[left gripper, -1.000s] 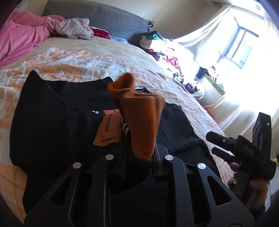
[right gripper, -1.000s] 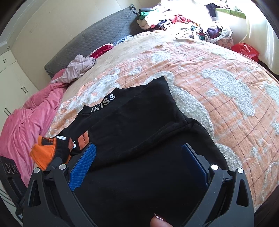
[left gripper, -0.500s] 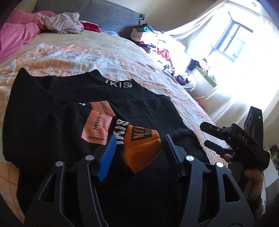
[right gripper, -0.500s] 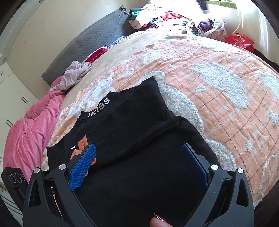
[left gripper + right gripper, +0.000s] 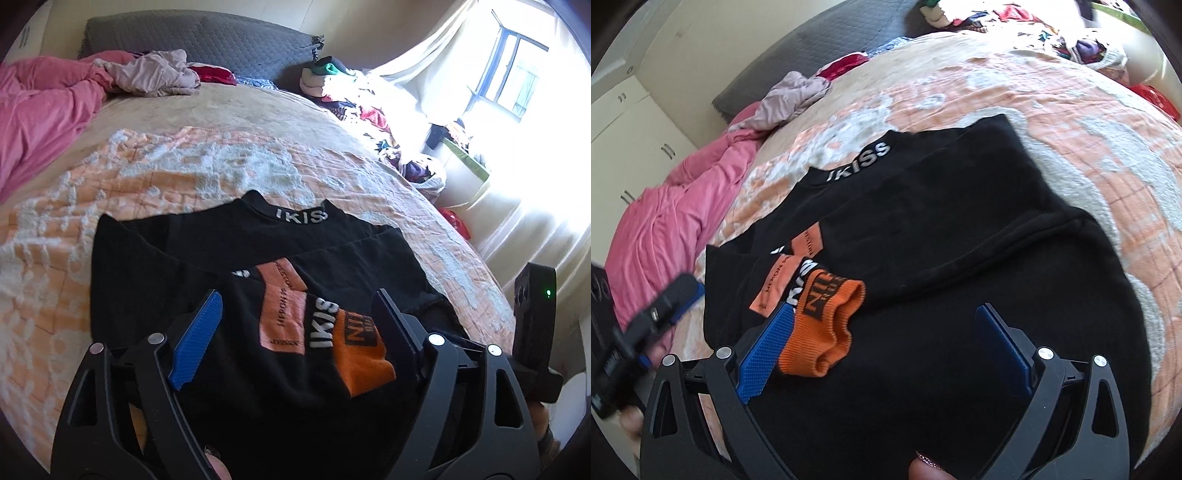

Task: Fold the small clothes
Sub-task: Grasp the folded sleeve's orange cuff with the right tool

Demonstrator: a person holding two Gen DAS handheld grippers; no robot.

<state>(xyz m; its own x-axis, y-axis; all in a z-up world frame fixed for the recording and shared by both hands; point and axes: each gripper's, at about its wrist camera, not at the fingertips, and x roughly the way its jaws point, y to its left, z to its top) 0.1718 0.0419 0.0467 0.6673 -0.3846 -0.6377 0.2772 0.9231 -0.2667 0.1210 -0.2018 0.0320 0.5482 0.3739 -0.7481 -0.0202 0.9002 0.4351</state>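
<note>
L gripper (image 5: pixel 295 332) opening over orange cuff (image 5: pixel 364 363), sweater (image 5: pixel 960 229) flat.

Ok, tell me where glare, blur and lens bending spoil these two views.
Left wrist view: the window is blown out white, washing out the curtain; the bed bulges from the fisheye. Right wrist view: the left gripper is smeared by motion blur, while the black sweater stays sharp.

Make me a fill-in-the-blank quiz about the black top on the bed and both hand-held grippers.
1. The cuff folded onto the black top is coloured ____.
2. The white collar lettering reads ____.
3. The left hand-held gripper is opening and grips ____.
4. The blanket bunched beside the bedspread is ____.

Missing words: orange; IKISS; nothing; pink
</note>
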